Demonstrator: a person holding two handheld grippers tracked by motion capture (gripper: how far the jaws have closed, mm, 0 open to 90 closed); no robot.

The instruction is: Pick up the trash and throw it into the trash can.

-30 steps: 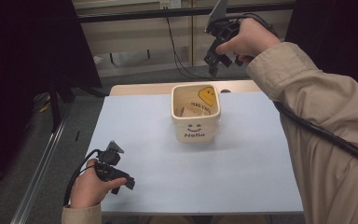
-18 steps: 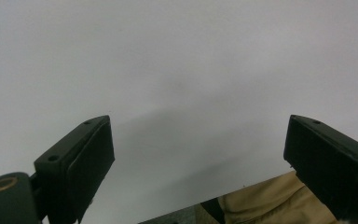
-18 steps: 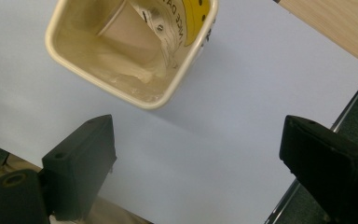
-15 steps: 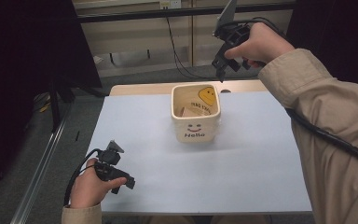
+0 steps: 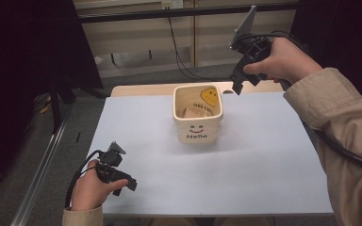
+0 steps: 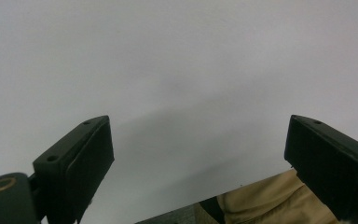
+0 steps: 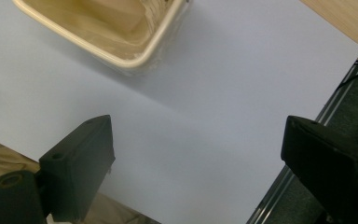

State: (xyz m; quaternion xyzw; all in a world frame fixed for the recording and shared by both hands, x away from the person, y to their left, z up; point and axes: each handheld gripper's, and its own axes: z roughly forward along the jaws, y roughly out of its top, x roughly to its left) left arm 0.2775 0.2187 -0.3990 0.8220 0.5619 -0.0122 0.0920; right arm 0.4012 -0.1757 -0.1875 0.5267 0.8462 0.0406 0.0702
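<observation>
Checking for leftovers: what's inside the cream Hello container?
Inside the Hello container lies a tan block, beside a yellow smiley and dark lettering on the inner wall. The front wall hides the rest of the floor.

Tan jacket sleeves (image 5: 339, 108); black grippers (image 5: 115, 172) trailing black cables (image 5: 78, 176), a grey plate (image 5: 243, 23) at one o'clock.

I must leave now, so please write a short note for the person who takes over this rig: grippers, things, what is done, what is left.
Left gripper: open, nothing between its jaws, low over the near left of the white sheet.
Right gripper: held in the air past the far right corner of the cream box; its jaws have just been opening, nothing between them.
The box stands upright mid-sheet, smiley face and "Hello" on its front, with small packets inside.
Done: it seems something was just dropped in, but I cannot confirm it.
Left: nothing else lies on the sheet.
</observation>
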